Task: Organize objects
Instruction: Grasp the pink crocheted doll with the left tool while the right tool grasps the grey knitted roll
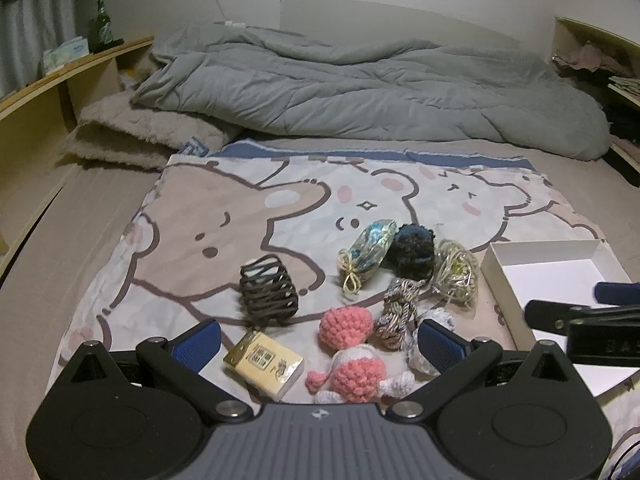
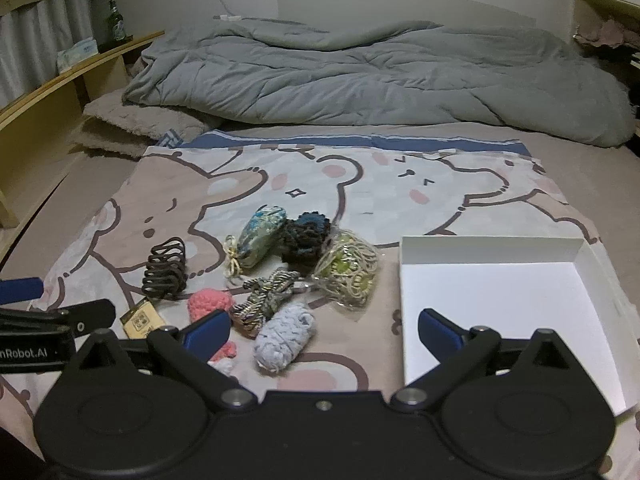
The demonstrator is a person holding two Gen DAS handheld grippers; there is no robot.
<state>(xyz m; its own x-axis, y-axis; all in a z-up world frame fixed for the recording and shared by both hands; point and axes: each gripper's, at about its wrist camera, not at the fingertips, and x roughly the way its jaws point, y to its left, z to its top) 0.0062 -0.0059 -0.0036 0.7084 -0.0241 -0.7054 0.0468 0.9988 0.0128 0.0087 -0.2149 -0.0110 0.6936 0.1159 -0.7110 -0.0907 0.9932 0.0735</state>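
Note:
Several small things lie on a cartoon-bear cloth (image 1: 240, 216): a dark woven cage (image 1: 269, 290), a gold card box (image 1: 266, 364), a pink and white crochet doll (image 1: 352, 356), a twisted rope bundle (image 1: 398, 312), a blue-green pouch (image 1: 368, 252), a dark pompom (image 1: 414, 250), a clear bag of beads (image 1: 458, 272) and a pale yarn roll (image 2: 286, 336). An empty white box (image 2: 500, 300) sits at the right. My left gripper (image 1: 318, 344) is open above the doll and card box. My right gripper (image 2: 324, 334) is open above the yarn roll.
A rumpled grey duvet (image 1: 360, 80) lies across the far side of the bed. A fluffy beige blanket (image 1: 132, 136) is at the left. A wooden shelf (image 1: 60, 80) at the far left holds a green bottle (image 1: 100, 28) and a tissue pack (image 1: 66, 52).

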